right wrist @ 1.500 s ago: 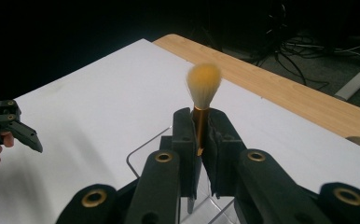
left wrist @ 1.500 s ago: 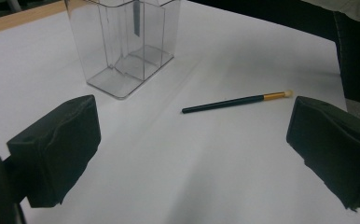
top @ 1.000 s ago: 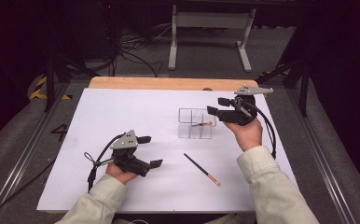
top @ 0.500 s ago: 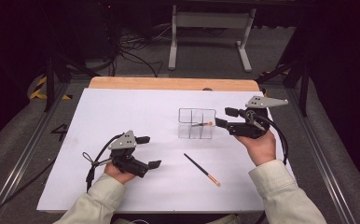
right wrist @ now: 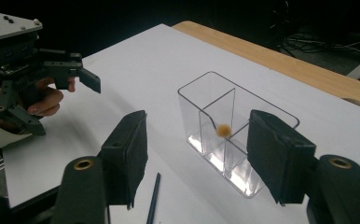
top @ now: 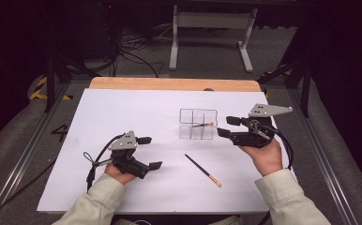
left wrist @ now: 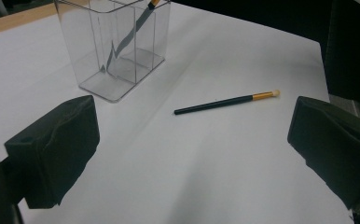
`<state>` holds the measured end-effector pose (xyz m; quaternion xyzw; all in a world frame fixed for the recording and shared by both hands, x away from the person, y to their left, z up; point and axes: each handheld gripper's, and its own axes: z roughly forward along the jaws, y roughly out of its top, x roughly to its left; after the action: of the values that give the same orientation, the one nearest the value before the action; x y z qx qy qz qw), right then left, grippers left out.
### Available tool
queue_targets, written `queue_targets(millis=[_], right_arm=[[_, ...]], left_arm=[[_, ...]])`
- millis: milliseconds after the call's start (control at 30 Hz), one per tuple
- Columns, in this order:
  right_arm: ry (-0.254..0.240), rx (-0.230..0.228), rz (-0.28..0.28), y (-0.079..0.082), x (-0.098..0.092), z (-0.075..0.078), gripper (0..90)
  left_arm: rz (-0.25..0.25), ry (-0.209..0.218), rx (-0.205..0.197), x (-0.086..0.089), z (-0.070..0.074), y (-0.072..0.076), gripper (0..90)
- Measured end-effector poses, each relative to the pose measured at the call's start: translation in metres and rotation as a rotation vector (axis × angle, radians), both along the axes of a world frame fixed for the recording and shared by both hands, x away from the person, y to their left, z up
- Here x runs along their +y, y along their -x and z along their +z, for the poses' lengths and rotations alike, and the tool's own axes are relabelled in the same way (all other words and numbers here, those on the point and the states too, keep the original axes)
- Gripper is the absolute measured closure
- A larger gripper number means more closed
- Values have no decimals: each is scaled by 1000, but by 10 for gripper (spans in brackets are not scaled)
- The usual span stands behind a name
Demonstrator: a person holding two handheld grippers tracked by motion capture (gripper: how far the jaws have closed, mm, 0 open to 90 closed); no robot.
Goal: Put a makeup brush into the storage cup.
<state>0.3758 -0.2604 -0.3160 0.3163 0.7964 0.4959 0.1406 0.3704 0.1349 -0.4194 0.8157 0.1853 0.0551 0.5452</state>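
A clear divided box [top: 197, 124] stands right of the table's middle, and a black brush [top: 202, 125] leans inside it with its tan tip up. A second black brush [top: 202, 170] with a gold ferrule lies flat on the white sheet nearer the person. My right gripper [top: 226, 126] hovers just right of the box, open, nothing between its jaws. In the right gripper view the box [right wrist: 234, 135] sits beyond the open jaws. My left gripper [top: 150, 152] rests open on the sheet, left of the loose brush [left wrist: 227, 101].
The white sheet [top: 123, 112] covers a wooden table whose far edge [top: 169, 83] shows bare. A metal stand [top: 212, 33] and cables lie on the floor behind. The table's dark rails run along both sides.
My right gripper has drawn back from over the box toward the right and the person. The brush stays in the box. The left gripper has kept still.
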Motion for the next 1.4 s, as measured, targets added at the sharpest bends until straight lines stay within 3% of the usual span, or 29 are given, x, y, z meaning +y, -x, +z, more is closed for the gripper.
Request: queue_targets(millis=[300,533,667,767,1200,1400], right_arm=[[33,23,25,6,3,1,390],[122,63,38,8,10,0,392],[182,122,47,6,16,-1,377],[199,134,52,6,18,-1,360],[338,150,52,1,35,-13,91],[379,177,68,-1,42,-19,64]], left_arm=[[5,-2,4,1,1,0,28],[4,-12,4,2,1,0,27],[3,-12,3,4,1,1,27],[9,-12,3,5,2,1,26],[29,-24,1,11,0,4,19],[37,-27,-2,13,0,5,16]])
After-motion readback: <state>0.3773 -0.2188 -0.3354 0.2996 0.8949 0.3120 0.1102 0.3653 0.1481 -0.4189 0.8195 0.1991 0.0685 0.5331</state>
